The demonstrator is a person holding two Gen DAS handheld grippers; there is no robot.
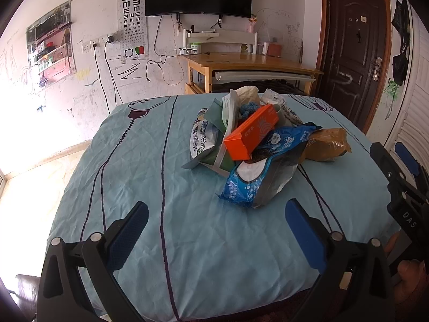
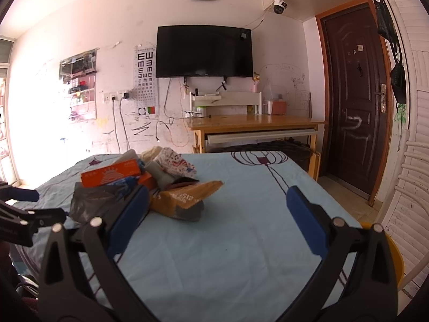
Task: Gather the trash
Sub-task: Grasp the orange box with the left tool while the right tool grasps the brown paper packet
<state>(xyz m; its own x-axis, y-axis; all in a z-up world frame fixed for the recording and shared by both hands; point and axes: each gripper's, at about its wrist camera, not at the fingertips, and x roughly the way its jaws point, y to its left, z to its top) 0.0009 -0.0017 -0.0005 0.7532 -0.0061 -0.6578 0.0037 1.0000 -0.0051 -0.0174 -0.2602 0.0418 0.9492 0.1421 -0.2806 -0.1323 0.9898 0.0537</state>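
A heap of trash lies on a table with a light blue cloth [image 1: 150, 161]. On top is an orange carton [image 1: 250, 134], with a blue snack wrapper [image 1: 257, 179] in front, a tan bag [image 1: 325, 145] at its right and a white printed bag [image 1: 202, 138] at its left. My left gripper [image 1: 216, 214] stands open, empty, short of the blue wrapper. My right gripper [image 2: 217, 201] is open and empty too, with its left finger [image 2: 131, 214] beside the tan bag [image 2: 185, 196] and the orange carton [image 2: 112, 175] farther left. The right gripper [image 1: 399, 166] shows at the left wrist view's right edge.
A wooden desk [image 2: 254, 122] with a shelf stands against the far wall under a black TV [image 2: 204, 51]. A dark door [image 2: 354, 107] is at the right, white louvred panels [image 2: 413, 161] beyond it. A yellow seat [image 2: 394, 252] shows past the table's right edge.
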